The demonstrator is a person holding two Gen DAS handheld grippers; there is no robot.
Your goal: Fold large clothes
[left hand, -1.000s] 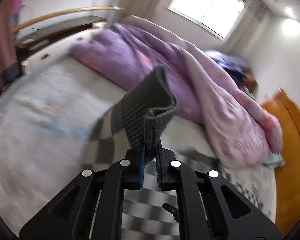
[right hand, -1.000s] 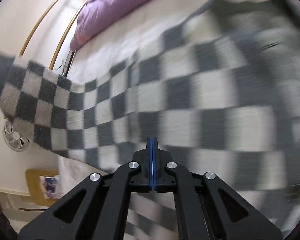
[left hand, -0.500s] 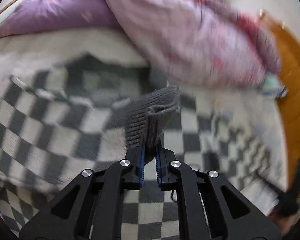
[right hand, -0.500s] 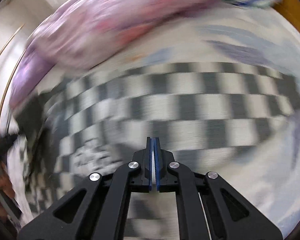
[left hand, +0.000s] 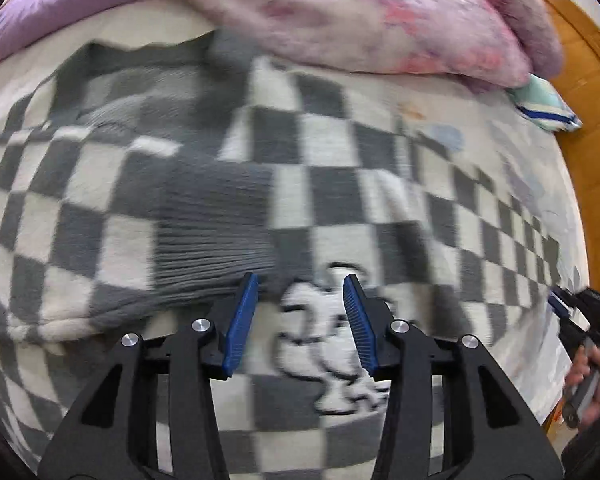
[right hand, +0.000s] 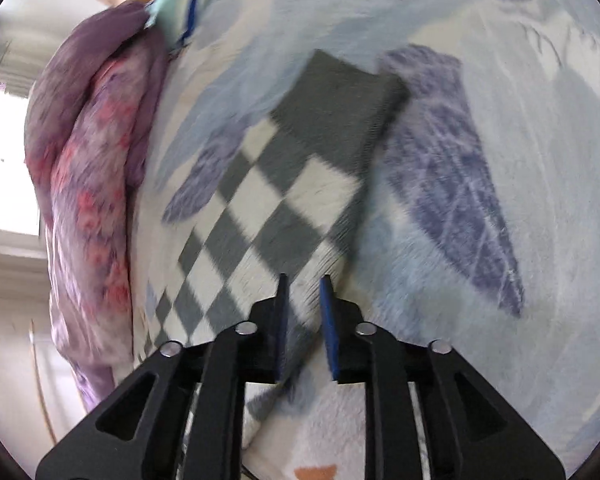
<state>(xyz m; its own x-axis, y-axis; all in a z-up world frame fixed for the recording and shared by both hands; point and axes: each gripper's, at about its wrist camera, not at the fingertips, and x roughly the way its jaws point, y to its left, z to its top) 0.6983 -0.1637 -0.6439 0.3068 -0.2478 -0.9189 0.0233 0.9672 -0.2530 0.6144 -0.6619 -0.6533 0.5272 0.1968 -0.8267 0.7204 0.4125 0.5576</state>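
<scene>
On the pale floral bedsheet (right hand: 480,80) we are spreading both jaws, left gripper (left hand: 300,316) dropping the grey ribbed cuff (left hand: 216,236) onto the grey-and-white checkered knit sweater (left hand: 340,184), right gripper (right hand: 303,320) freeing its sleeve: fold laid.

Right gripper (right hand: 303,292): jaws opening above the checkered sweater sleeve (right hand: 284,200). Sleeve lies flat on the blue-patterned bedsheet (right hand: 480,240), grey cuff (right hand: 340,108) farthest away. Purple-pink quilt (right hand: 96,184) apparently bunched at left; view blurred
</scene>
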